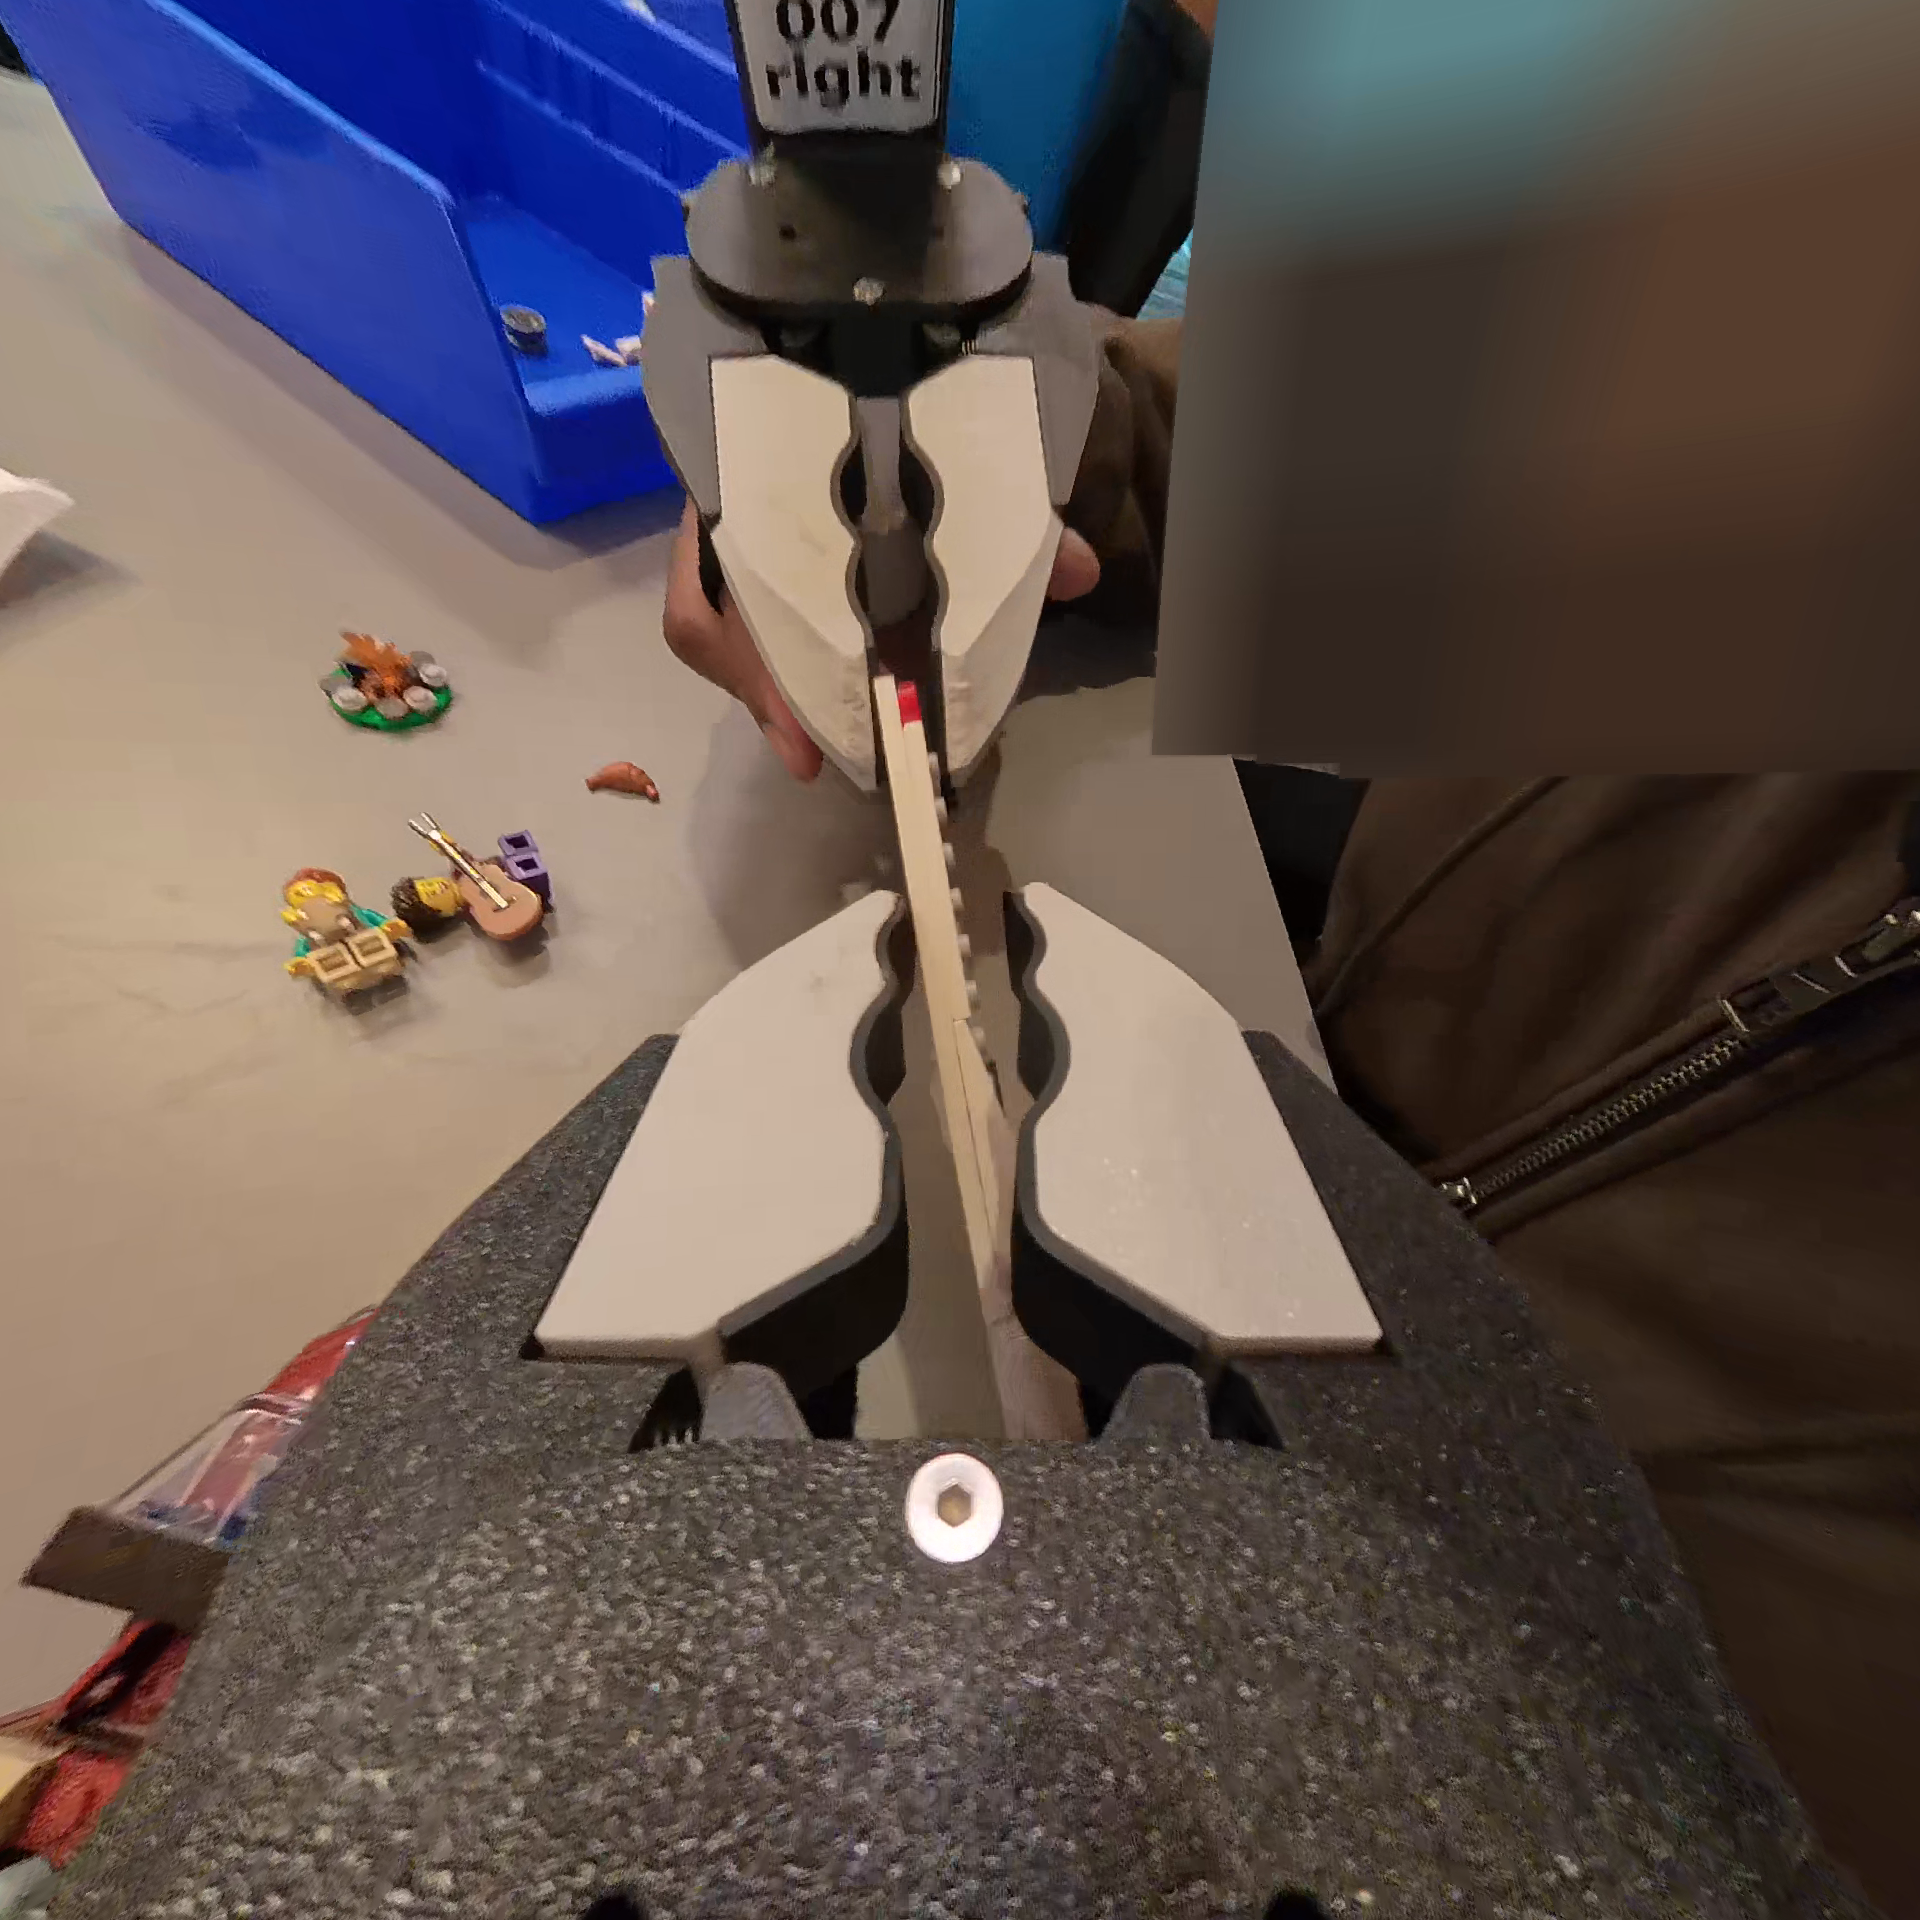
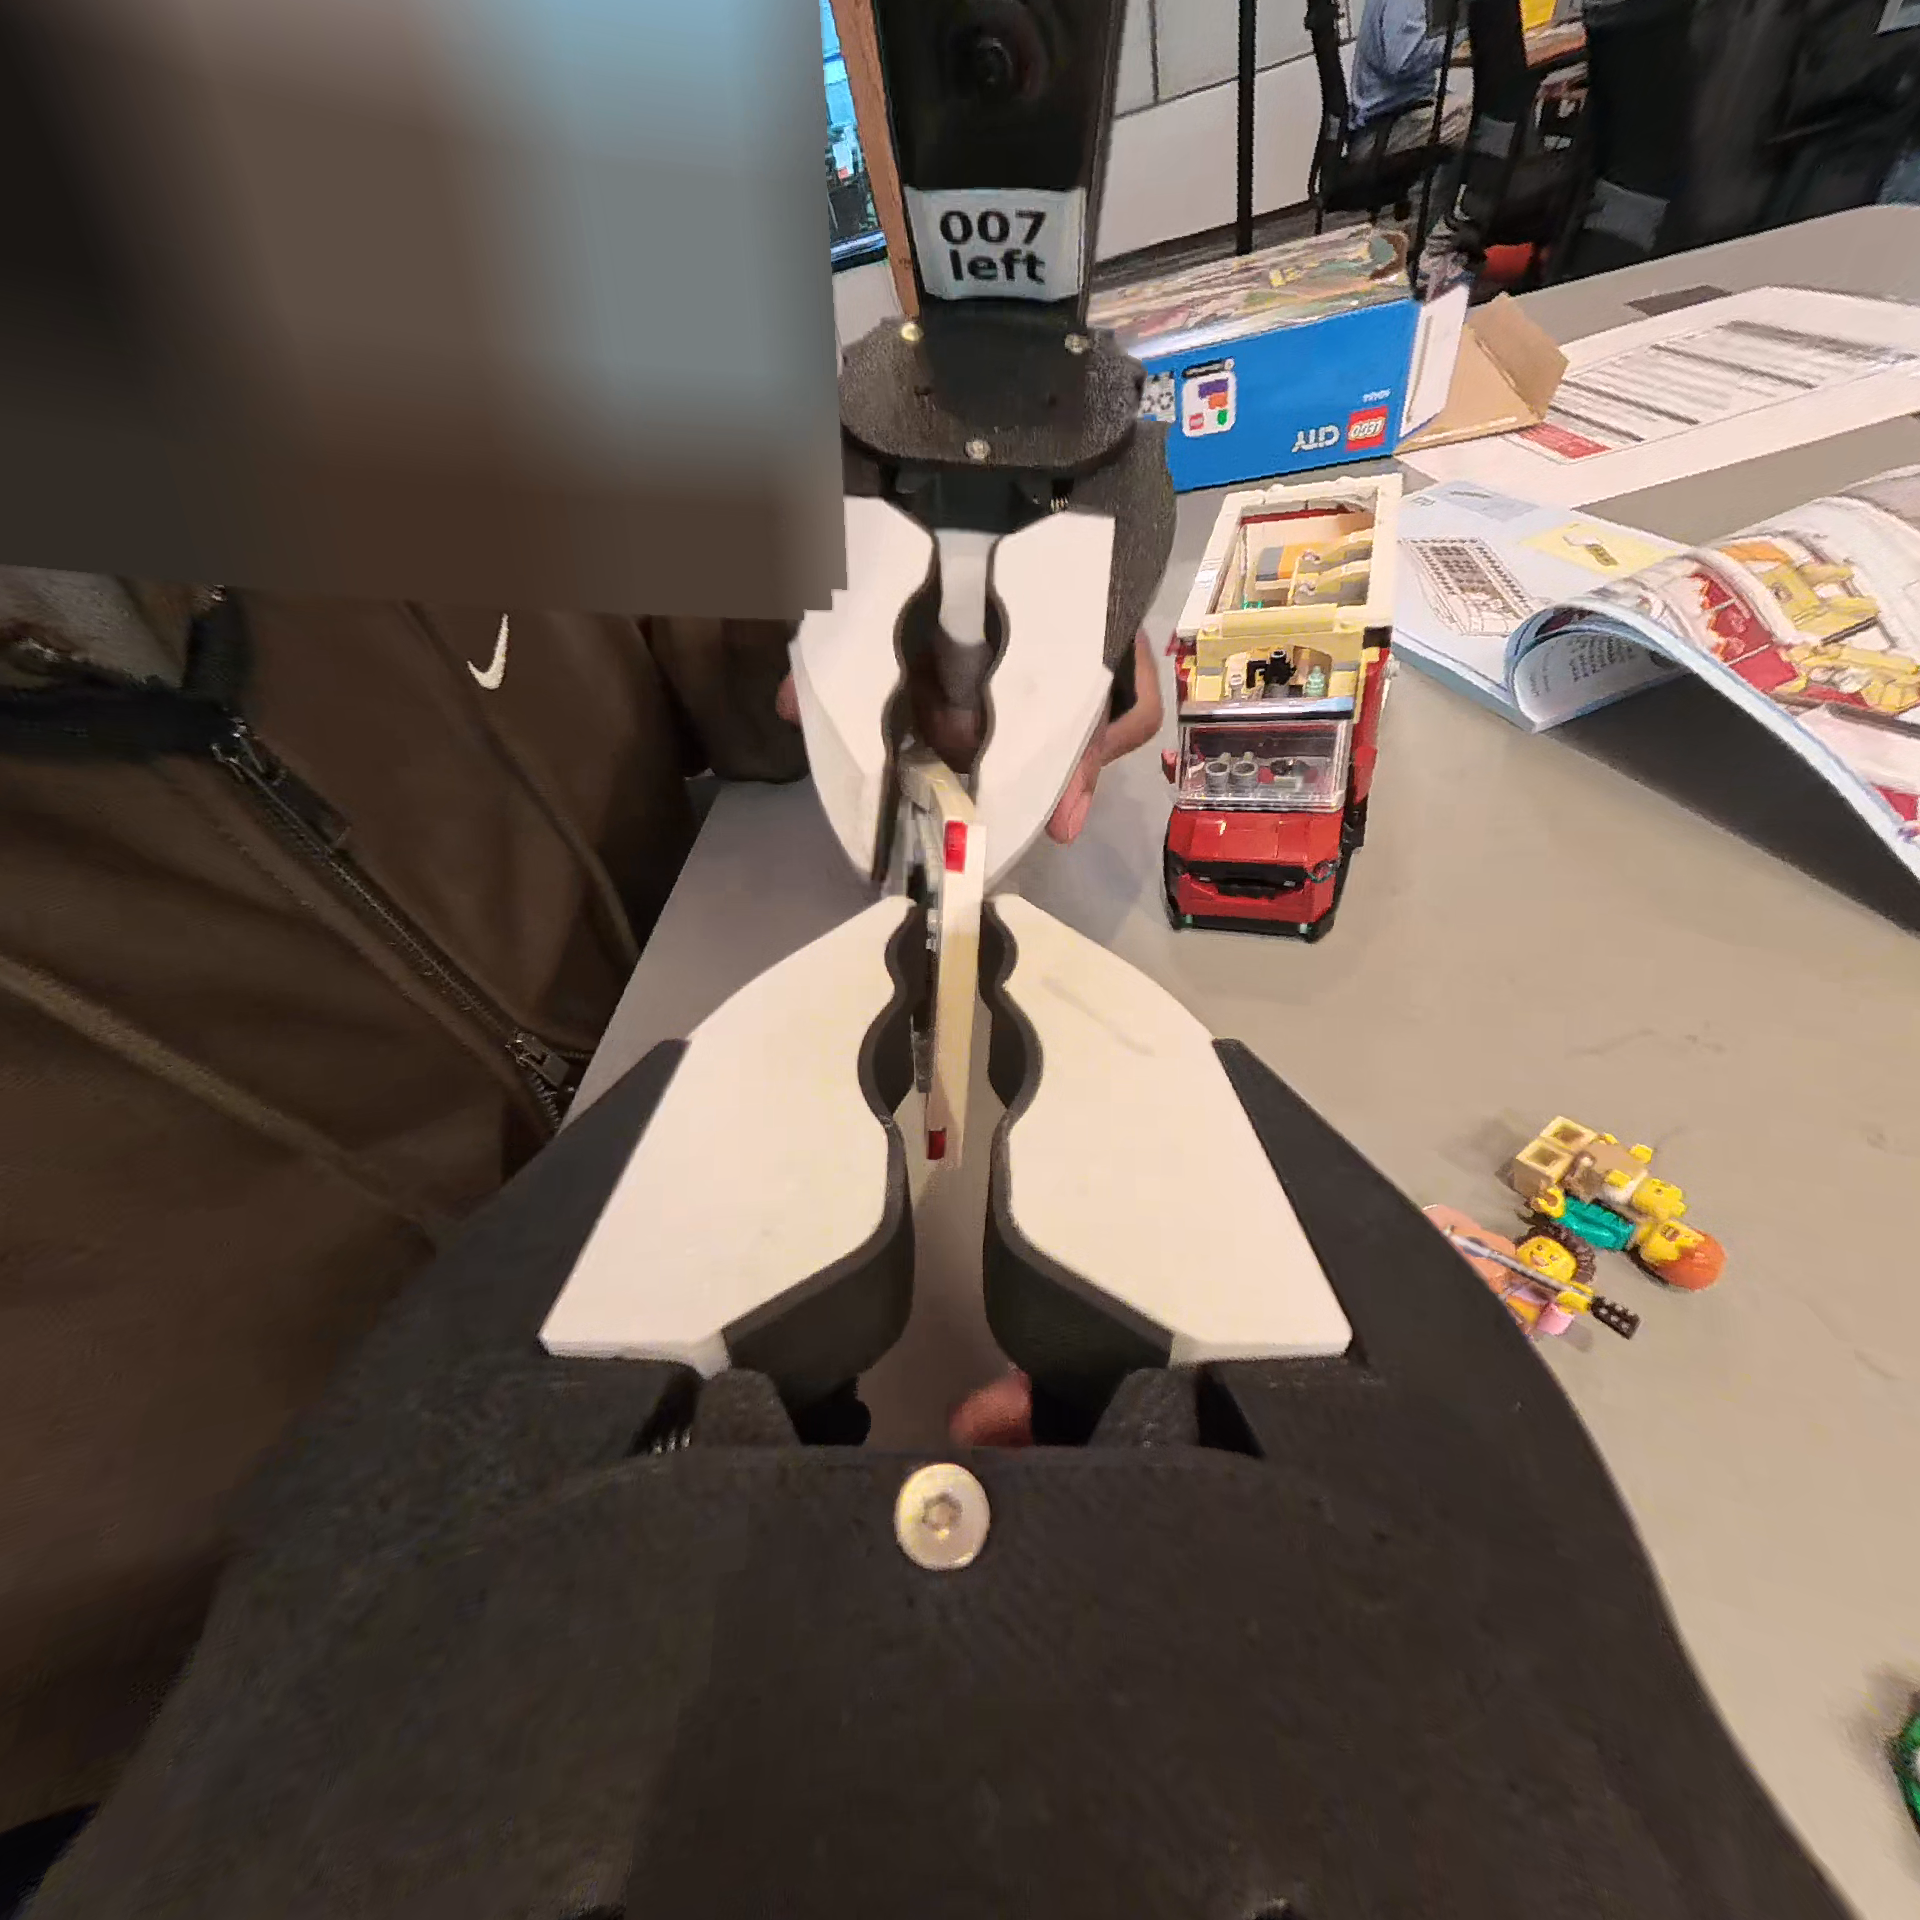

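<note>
Both grippers meet nose to nose above counter [image 2: 1455, 1039] edge. Left gripper [image 1: 961, 904] and right gripper [image 2: 948, 914] jaws each clamped on opposite ends of tan brick panel [image 1: 925, 894]. Red toy truck [image 2: 1278, 727] unfinished, roof open; minifigures [image 1: 416, 914] loose on counter.

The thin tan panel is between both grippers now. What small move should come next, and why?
Probably close the left gripper gently on the panel. The panel spans both grippers in the air, the right gripper sits close around its end, but a gap shows beside it at the left fingers.
</note>
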### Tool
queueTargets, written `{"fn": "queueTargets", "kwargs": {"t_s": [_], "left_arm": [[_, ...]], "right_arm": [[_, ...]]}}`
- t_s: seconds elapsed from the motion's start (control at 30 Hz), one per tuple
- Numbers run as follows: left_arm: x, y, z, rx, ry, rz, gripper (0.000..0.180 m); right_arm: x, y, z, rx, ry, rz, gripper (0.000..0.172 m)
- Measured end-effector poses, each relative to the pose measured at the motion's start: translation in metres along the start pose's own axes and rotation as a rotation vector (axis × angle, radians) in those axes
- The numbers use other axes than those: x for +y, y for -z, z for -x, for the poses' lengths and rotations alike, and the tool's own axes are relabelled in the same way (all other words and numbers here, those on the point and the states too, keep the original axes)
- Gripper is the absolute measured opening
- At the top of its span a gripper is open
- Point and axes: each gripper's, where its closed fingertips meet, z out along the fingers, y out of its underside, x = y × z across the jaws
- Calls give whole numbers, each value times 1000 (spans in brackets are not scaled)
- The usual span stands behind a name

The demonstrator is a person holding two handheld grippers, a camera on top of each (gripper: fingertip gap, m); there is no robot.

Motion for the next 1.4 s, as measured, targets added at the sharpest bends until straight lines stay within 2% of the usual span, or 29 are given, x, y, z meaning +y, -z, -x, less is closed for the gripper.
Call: {"fn": "queueTargets", "kwargs": {"t_s": [0.13,0.4,0.53,0.63,1.03,1.2,1.4], "left_arm": [[-10,4,-3,-47,-97,-26,18],[17,-6,4,-301,-593,234,12],[28,-10,6,-334,-718,324,10],[35,-12,9,-354,-771,377,10],[45,-14,16,-399,-905,455,10],[46,-14,16,-413,-984,465,9],[37,-9,18,-445,-958,417,9]], "right_arm": [[-1,-4,3,42,116,6,10],[17,-14,6,156,477,138,9],[32,-18,7,191,649,219,8],[36,-18,8,201,714,242,7],[48,-18,5,196,717,318,8],[50,-19,7,133,568,310,8],[39,-18,6,81,323,202,9]]}}
